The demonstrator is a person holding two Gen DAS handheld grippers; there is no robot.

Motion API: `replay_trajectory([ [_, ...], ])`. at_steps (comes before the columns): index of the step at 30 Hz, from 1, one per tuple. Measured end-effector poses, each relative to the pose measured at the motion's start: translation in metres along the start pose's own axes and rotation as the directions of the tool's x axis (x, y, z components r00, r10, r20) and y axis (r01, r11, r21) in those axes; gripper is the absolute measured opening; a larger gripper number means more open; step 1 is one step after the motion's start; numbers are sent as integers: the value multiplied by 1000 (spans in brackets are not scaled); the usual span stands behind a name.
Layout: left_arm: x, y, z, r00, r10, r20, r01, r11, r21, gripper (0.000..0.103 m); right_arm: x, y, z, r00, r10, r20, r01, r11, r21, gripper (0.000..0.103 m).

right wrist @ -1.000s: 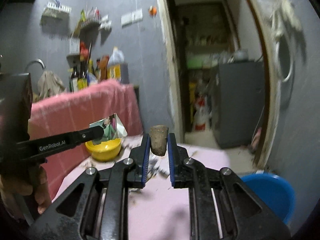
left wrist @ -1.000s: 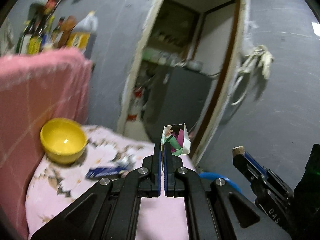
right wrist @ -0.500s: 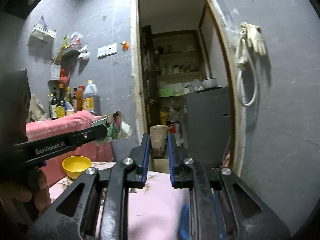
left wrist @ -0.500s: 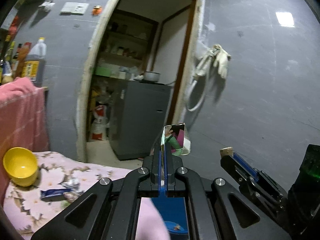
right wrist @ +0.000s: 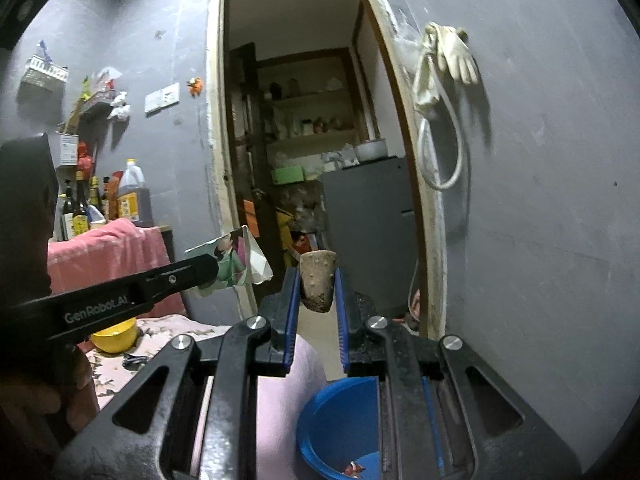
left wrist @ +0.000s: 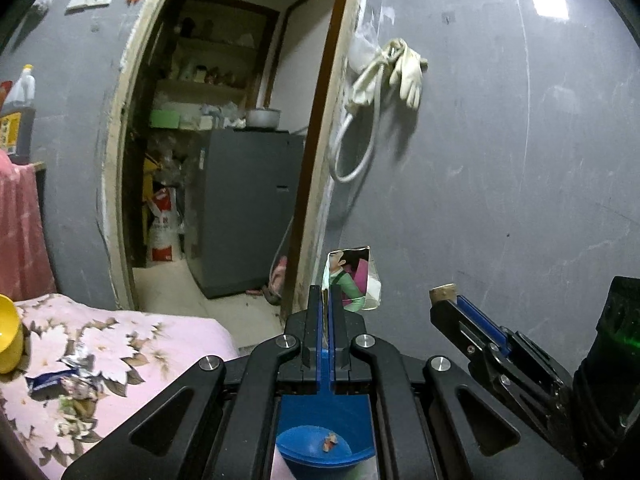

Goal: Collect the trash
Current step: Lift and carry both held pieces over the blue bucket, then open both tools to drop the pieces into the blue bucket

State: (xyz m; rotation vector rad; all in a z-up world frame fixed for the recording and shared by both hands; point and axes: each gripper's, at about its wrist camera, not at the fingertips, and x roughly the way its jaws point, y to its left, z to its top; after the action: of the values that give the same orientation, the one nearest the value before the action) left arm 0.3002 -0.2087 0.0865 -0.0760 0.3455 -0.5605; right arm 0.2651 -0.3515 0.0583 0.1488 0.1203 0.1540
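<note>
My left gripper (left wrist: 325, 292) is shut on a printed paper wrapper (left wrist: 354, 278), which sticks up and to the right of its tips; the same wrapper (right wrist: 236, 260) shows in the right wrist view. My right gripper (right wrist: 318, 276) is shut on a brown cork-like lump (right wrist: 318, 284), whose top (left wrist: 442, 293) also peeks out at right in the left wrist view. Both are held in the air above a blue bin (left wrist: 320, 450) (right wrist: 340, 428) on the floor, which has a small orange scrap inside.
A table with a pink floral cloth (left wrist: 120, 344) lies to the left, carrying crumpled wrappers (left wrist: 60, 380) and a yellow bowl (right wrist: 114, 334). Ahead, an open doorway (left wrist: 224, 160) shows a grey cabinet. Gloves and a hose (left wrist: 384, 76) hang on the grey wall.
Both grippers have swung to the right, away from the table and yellow bowl, and now hang over the blue bin. Each keeps its grip.
</note>
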Motion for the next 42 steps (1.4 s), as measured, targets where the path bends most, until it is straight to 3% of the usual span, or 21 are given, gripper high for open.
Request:
replay_trajectory([
  [7,45,-1,-18,995,3,-101,-3,1000,4,0,22,-29,-21,997,-32,-67,35,998,48,25],
  [14,90,7,-42,977,9,-214,-14,1000,-21,0,50,-56,-48,988,-49,-147,64,993,95,25],
  [19,118,15,-61,955,6,-297,-19,999,-40,0,68,-71,-68,978,-57,-203,83,989,122,25],
  [25,146,23,-81,915,19,-404,-41,998,-46,5,91,-86,-92,953,-55,-299,104,983,151,27],
  [30,158,32,-99,889,36,-456,-68,996,-54,13,98,-94,-102,938,-57,-342,122,977,172,39],
  [32,158,36,-103,887,38,-460,-77,995,-66,17,96,-95,-102,938,-60,-340,128,976,178,40],
  [42,144,38,-96,900,39,-435,-78,994,-73,18,89,-91,-95,942,-70,-328,134,975,176,42],
])
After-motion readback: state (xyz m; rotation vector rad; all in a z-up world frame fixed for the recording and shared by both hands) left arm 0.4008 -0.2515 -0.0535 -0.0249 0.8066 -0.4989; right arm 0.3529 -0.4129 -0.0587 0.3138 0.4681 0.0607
